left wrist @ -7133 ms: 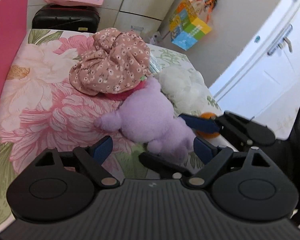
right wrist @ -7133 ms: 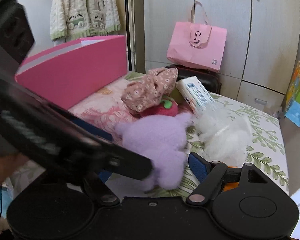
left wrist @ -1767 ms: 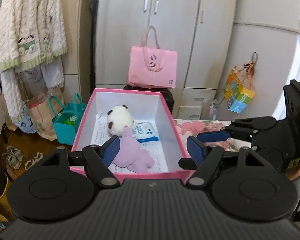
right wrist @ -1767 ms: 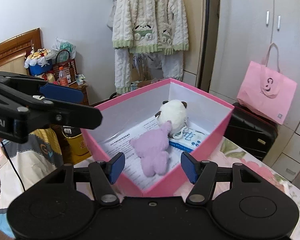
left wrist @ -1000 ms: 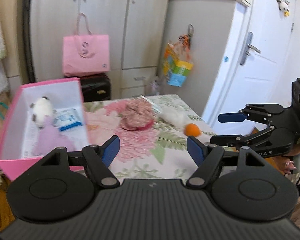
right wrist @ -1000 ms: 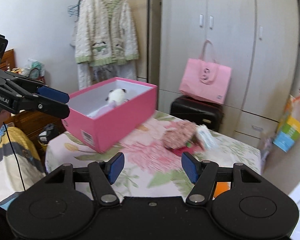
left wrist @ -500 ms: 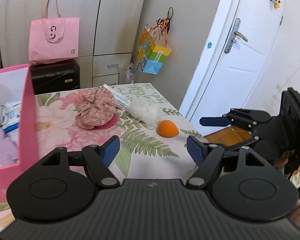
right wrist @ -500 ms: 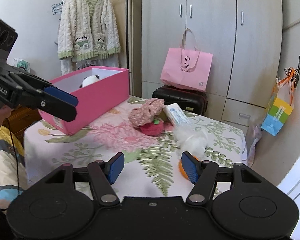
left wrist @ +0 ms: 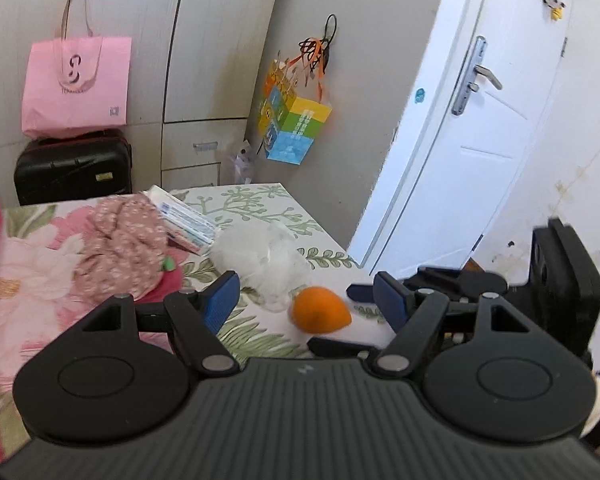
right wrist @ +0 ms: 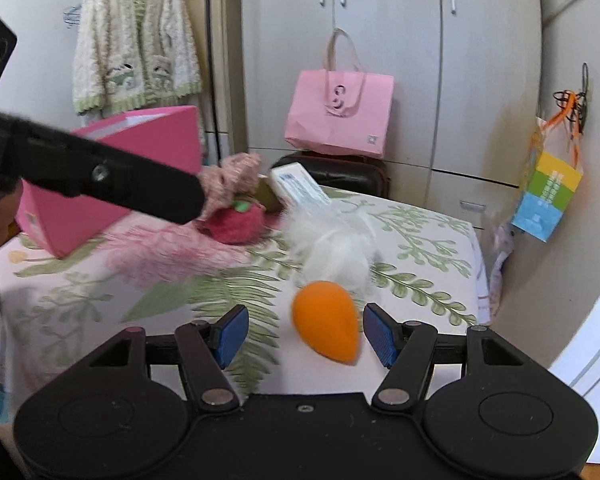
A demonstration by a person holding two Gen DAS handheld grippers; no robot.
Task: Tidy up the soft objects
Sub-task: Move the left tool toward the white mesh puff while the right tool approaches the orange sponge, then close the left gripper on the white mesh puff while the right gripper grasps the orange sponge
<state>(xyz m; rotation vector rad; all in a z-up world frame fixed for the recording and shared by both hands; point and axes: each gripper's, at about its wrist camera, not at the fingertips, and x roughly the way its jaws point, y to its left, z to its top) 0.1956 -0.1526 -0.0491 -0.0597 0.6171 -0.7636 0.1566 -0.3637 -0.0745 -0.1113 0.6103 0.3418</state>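
An orange egg-shaped sponge [right wrist: 327, 322] lies on the floral table, also in the left wrist view [left wrist: 319, 310]. My right gripper [right wrist: 304, 340] is open and empty, its blue pads either side of the sponge. My left gripper [left wrist: 304, 304] is open and empty, just short of the sponge. Behind it lie a white fluffy wad [right wrist: 336, 246], a red plush strawberry [right wrist: 234, 222], a pink floral cloth [left wrist: 120, 248] and a tissue pack [left wrist: 186, 222]. The pink box [right wrist: 100, 184] stands at the left.
The table's right edge [right wrist: 478, 280] is close to the sponge. A black suitcase [left wrist: 74, 166] with a pink bag [left wrist: 76, 82] stands behind the table. A white door [left wrist: 468, 120] is at the right. The left gripper's body crosses the right wrist view [right wrist: 100, 176].
Both grippers have moved in toward the table's right end and closer to the orange sponge. The pink box has slid to the left edge of both views.
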